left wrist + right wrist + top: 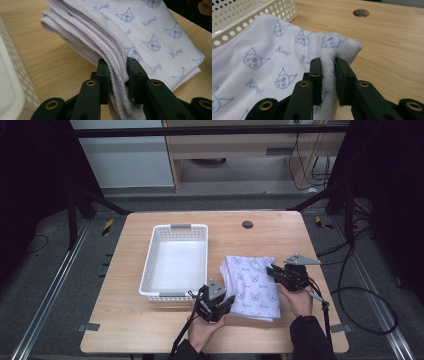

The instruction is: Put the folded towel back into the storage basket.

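Folded towel [252,282]: pale lilac, printed with blue cat faces, several layers, on the wooden table [150,325] just right of a white perforated basket [150,265]. Left gripper [223,304]: jaws pinching the stacked hems at the near-left corner. Right gripper [272,270]: jaws pinching a fold at the right edge.

A white perforated basket [176,261] sits on the wooden table [135,320], left of centre (its inside bare), and a round cable hole [247,224] lies near the far edge.
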`<state>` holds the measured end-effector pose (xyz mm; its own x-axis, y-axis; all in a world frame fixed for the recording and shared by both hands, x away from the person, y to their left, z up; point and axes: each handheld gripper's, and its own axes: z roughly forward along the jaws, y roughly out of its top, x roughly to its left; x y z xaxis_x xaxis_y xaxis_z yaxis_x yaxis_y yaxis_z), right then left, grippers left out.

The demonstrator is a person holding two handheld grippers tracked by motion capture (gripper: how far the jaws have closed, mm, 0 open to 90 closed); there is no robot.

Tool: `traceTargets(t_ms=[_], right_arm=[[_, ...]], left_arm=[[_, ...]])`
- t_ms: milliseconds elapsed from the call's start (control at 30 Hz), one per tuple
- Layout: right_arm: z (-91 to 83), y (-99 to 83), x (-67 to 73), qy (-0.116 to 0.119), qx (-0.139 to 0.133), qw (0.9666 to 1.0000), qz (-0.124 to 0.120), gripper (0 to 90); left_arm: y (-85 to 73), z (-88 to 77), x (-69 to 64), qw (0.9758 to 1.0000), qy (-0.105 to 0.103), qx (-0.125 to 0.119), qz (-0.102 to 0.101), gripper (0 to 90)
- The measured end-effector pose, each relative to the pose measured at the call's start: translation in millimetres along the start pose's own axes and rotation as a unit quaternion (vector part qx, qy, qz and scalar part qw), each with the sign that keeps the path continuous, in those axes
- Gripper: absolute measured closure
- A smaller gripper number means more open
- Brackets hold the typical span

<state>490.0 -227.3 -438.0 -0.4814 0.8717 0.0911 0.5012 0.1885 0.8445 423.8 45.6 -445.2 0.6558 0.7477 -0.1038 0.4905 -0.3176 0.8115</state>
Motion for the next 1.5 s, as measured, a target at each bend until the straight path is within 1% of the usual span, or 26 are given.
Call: traceTargets(t_ms=[100, 200, 400, 467, 600, 767, 967, 1000, 1067, 1133, 1233, 1500], right_arm=[[-5.1, 4.8, 1.8, 0.003, -0.009, 0.9999, 0.006, 77.1], [-11.3, 11.7, 5.0, 0.006, -0.026, 0.9995, 0.016, 77.1], [-14.4, 20.0, 15.5, 0.004, -0.039, 0.9991, 0.016, 77.2], [-15.2, 25.4, 17.7, 0.007, -0.044, 0.9988, 0.019, 77.2], [-17.3, 38.6, 27.7, 0.008, -0.056, 0.9983, 0.013, 77.2], [-21.0, 51.8, 40.4, 0.005, -0.068, 0.9977, 0.001, 77.1], [-25.0, 62.0, 45.9, 0.003, -0.079, 0.9969, 0.006, 77.2], [-26.1, 64.0, 47.3, 0.004, -0.08, 0.9968, 0.005, 77.2], [-26.8, 65.5, 48.5, 0.002, -0.082, 0.9966, 0.002, 77.2], [-29.2, 70.3, 51.8, 0.003, -0.088, 0.9961, 0.004, 77.2], [-31.2, 75.3, 55.3, 0.003, -0.095, 0.9955, 0.002, 77.2], [-29.6, 87.8, 67.5, 0.006, -0.101, 0.9949, -0.008, 77.2]], left_arm=[[5.7, -5.7, 2.7, 1.0, -0.002, -0.002, 0.0, 73.2], [11.9, -14.4, 4.5, 1.0, 0.001, -0.006, 0.005, 73.2], [19.2, -29.2, 8.4, 0.9998, 0.005, -0.011, 0.013, 73.2], [21.8, -34.5, 11.0, 0.9998, 0.008, -0.016, 0.011, 73.2], [26.1, -47.0, 17.0, 0.9996, 0.011, -0.027, 0.007, 73.2], [31.8, -58.8, 22.3, 0.9994, 0.014, -0.032, 0.008, 73.2], [41.1, -71.3, 30.0, 0.9989, 0.009, -0.046, 0.007, 73.2], [42.8, -73.5, 31.5, 0.9989, 0.01, -0.045, 0.01, 73.2], [44.1, -74.9, 32.1, 0.9988, 0.01, -0.046, 0.011, 73.2], [48.8, -80.3, 33.4, 0.9985, 0.014, -0.049, 0.019, 73.2], [50.8, -84.1, 33.7, 0.9982, 0.019, -0.052, 0.023, 73.2], [50.7, -95.7, 41.5, 0.9976, 0.026, -0.063, 0.017, 73.2]])
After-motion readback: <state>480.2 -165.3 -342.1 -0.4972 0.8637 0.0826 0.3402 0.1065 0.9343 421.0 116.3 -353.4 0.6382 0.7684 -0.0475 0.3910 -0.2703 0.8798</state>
